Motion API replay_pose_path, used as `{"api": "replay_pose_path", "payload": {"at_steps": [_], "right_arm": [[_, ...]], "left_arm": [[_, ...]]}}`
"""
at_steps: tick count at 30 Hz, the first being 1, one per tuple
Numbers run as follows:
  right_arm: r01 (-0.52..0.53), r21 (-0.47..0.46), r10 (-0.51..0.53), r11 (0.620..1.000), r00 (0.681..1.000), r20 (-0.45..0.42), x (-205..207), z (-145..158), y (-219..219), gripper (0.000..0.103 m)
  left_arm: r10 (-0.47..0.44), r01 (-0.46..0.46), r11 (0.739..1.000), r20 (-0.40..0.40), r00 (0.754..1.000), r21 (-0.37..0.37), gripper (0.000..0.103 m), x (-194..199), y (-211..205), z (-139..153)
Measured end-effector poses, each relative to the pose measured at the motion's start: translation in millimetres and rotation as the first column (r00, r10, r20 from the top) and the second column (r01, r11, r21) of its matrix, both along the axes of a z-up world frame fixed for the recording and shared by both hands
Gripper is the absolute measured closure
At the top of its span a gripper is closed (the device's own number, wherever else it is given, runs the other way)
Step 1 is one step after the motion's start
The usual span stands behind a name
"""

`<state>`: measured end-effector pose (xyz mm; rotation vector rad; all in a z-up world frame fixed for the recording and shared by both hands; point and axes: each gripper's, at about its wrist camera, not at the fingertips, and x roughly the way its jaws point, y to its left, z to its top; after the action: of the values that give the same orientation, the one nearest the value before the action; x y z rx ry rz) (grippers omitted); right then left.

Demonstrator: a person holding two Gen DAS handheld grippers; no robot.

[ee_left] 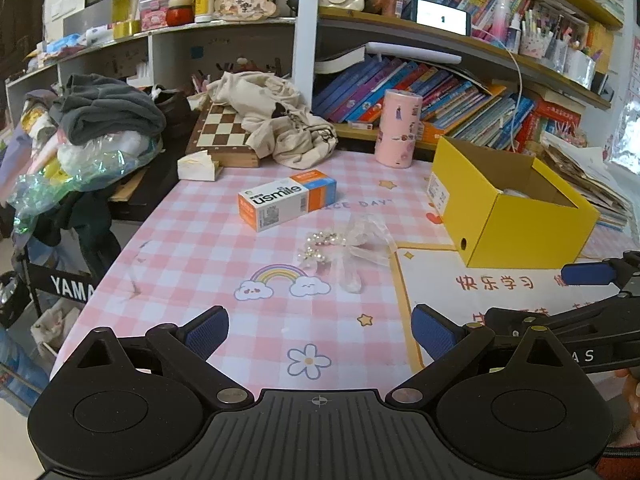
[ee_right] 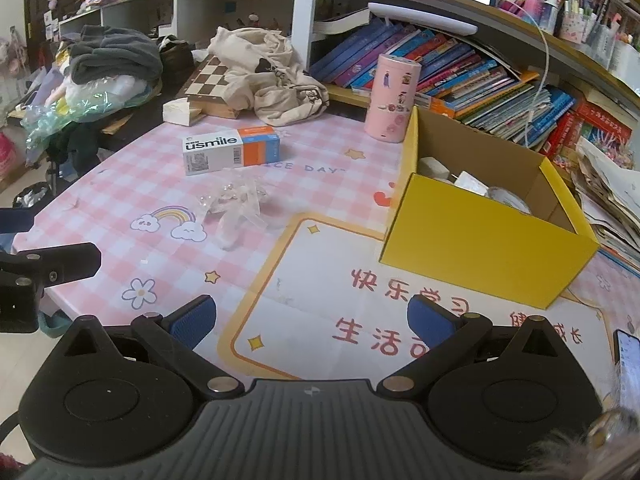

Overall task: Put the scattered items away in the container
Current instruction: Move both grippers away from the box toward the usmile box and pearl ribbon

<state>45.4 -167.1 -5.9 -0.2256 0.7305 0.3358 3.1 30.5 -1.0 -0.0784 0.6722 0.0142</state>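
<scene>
A white and orange usmile box (ee_left: pixel 286 200) (ee_right: pixel 231 150) lies flat on the pink checked tablecloth. Just in front of it lies a sheer ribbon bow with pearl beads (ee_left: pixel 345 249) (ee_right: pixel 236 205). To the right stands an open yellow cardboard box (ee_left: pixel 505 207) (ee_right: pixel 476 224) with a few pale items inside. A pink printed cylinder (ee_left: pixel 398 128) (ee_right: pixel 393 98) stands upright behind the box's far left corner. My left gripper (ee_left: pixel 320 338) hovers open near the table's front edge, nothing between its blue pads. My right gripper (ee_right: pixel 312 326) is open too, over the white mat, left of the yellow box.
A chessboard (ee_left: pixel 219 130) under a cream cloth bag (ee_left: pixel 276 120) sits at the back, beside a pile of clothes and plastic (ee_left: pixel 100 132) at the left. Bookshelves (ee_left: pixel 460 96) line the back and right. A phone (ee_right: pixel 630 364) lies at the front right edge.
</scene>
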Motion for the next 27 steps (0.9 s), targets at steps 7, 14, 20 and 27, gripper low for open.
{"api": "replay_pose_path", "payload": {"at_steps": [7,14,20,27], "right_arm": [[-0.042,0.001,0.042,0.999,0.999,-0.016,20,-2,7,0.0],[-0.112,-0.003,0.111,0.994,0.993,-0.038,43,-6,18,0.0],[-0.172,0.0,0.172,0.985,0.983,-0.057,63,-9,26,0.0],[-0.219,0.002,0.218,0.976,0.971,-0.098,85,-18,33,0.0]], "left_arm": [[0.031,-0.031,1.0,-0.006,1.0,0.0,0.004,11,3,-1],[0.082,-0.082,0.996,-0.02,0.996,-0.015,0.004,27,9,-5],[0.117,-0.118,0.993,-0.032,0.993,-0.021,0.004,42,15,-9],[0.145,-0.147,0.989,-0.064,0.987,-0.021,0.004,62,18,-15]]}}
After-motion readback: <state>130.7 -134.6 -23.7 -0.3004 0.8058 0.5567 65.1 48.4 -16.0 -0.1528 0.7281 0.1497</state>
